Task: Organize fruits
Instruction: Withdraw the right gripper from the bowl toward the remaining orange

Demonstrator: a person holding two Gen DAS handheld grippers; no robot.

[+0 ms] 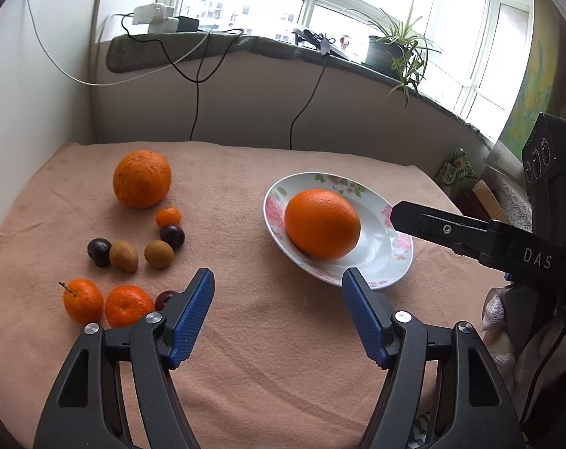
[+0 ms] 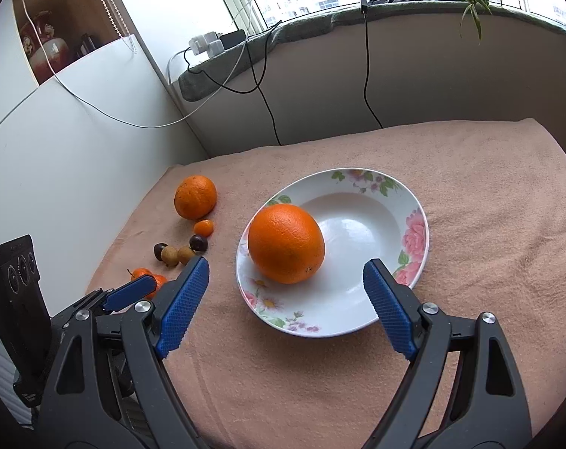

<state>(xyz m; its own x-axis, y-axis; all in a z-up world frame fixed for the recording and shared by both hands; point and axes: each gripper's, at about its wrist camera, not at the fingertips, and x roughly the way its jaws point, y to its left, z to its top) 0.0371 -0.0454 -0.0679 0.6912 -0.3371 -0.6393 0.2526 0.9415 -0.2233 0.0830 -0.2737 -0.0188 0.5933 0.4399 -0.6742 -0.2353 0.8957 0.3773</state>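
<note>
Left wrist view: "DAS" in white on the right gripper (image 1: 395, 220). Left gripper (image 1: 279, 292) jaws wide apart, nothing btwn them. Big orange (image 1: 322, 223) sits in floral plate (image 1: 397, 258) on peach towel (image 1: 264, 355); other fruit (image 1: 141, 179) loose at left. Windowsill w/ plant (image 1: 402, 48).

Right wrist view: right gripper (image 2: 286, 280) spread wide, holding nothing, just short of the plate (image 2: 413, 232); orange (image 2: 285, 243) on its left half.

Bright windows (image 1: 245, 3), plant (image 1: 402, 45) on sill, white wall, cables
</note>
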